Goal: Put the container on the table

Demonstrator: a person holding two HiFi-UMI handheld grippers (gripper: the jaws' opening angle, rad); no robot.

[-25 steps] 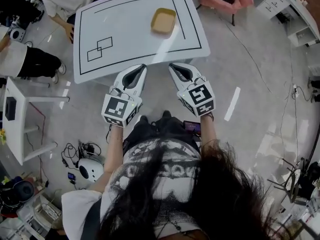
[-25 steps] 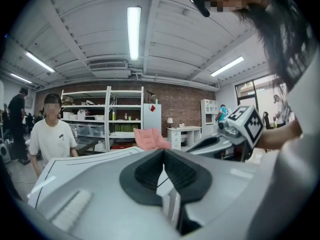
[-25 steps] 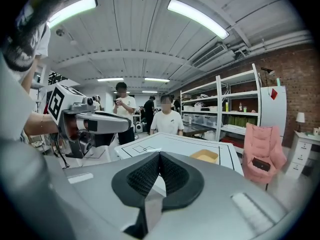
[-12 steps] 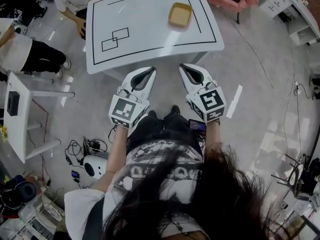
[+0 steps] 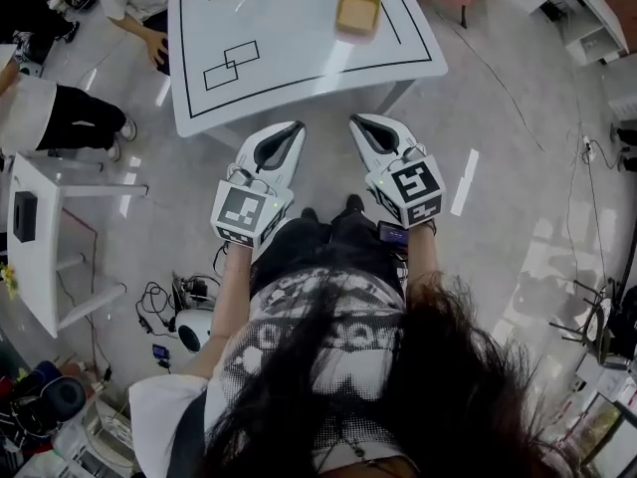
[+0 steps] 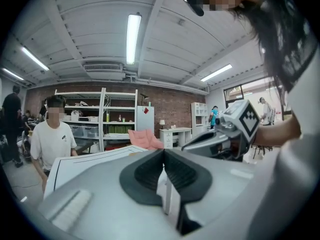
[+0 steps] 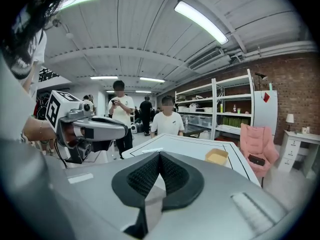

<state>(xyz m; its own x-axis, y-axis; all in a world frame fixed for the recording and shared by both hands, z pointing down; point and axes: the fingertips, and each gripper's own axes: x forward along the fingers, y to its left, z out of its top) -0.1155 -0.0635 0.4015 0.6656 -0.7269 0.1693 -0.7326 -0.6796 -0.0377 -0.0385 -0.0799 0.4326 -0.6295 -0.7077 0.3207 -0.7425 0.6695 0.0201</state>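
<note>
Bench point(image 5: 299, 58) has drifted up-frame, container point(image 5: 358, 11) already on it; your left gripper point(image 5: 295, 125) & right gripper point(image 5: 356, 120), both pressed together, hold nothing. Task prob. done.

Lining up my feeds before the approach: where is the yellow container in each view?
Head view: the yellow container sits near the top, right of centre, on the white table.
Left gripper view: not made out; only the table's left part shows.
Right gripper view: right of centre, on the table's right side.
Shared landmark: the black-outlined white table.
</note>
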